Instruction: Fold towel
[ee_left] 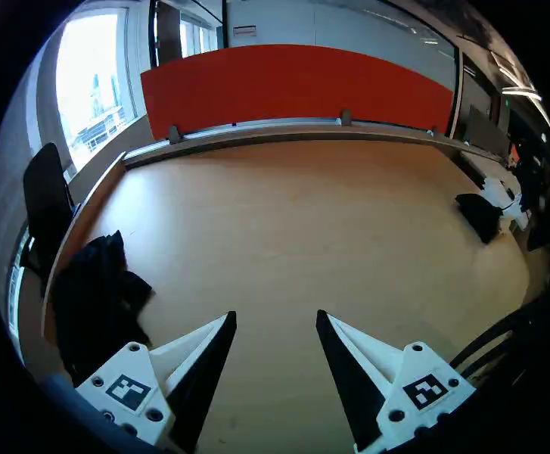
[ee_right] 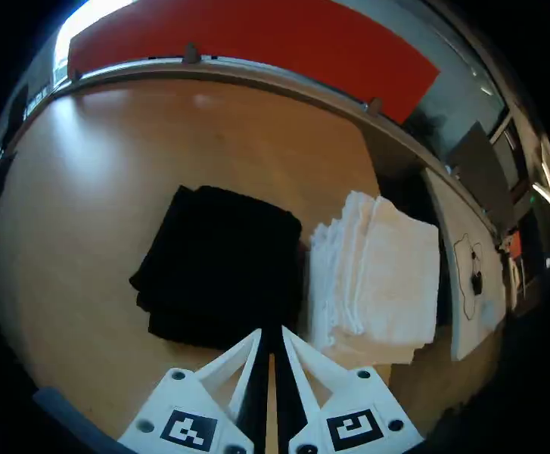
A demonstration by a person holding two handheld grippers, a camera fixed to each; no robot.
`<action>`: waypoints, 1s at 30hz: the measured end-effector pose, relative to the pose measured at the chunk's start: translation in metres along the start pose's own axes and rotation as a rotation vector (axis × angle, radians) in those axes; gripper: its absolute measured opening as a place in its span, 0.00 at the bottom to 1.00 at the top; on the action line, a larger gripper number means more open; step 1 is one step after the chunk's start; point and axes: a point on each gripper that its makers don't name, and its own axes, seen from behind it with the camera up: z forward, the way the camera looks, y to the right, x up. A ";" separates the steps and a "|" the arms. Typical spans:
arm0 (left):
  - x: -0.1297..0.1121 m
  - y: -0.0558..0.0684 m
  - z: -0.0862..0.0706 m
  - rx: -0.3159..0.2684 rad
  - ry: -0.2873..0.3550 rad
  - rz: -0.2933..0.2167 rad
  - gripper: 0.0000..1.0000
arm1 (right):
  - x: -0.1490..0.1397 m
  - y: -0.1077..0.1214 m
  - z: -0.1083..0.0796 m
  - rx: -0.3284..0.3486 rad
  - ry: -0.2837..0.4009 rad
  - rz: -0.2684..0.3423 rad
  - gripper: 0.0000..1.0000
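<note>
Presently, left claw [ee_left: 275, 312]: wide apart, empty, above table [ee_left: 297, 212].
Right claw [ee_right: 271, 331]: fingers almost together, empty, over black towel's near edge.
Black towel [ee_right: 222, 257]: folded, flat on table.
White towels [ee_right: 380, 272]: stacked, just right of black towel.

Near edge of the black towel [ee_right: 222, 265] is out of sight behind the right gripper [ee_right: 271, 333]. Over in the left gripper view, a dark heap [ee_left: 97, 303] is cut off low-left, and that far dark lump [ee_left: 480, 214] is too small to tell.
</note>
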 end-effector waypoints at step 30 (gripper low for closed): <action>-0.004 0.000 -0.001 0.014 -0.010 0.012 0.78 | -0.042 -0.001 0.034 -0.034 -0.092 0.094 0.12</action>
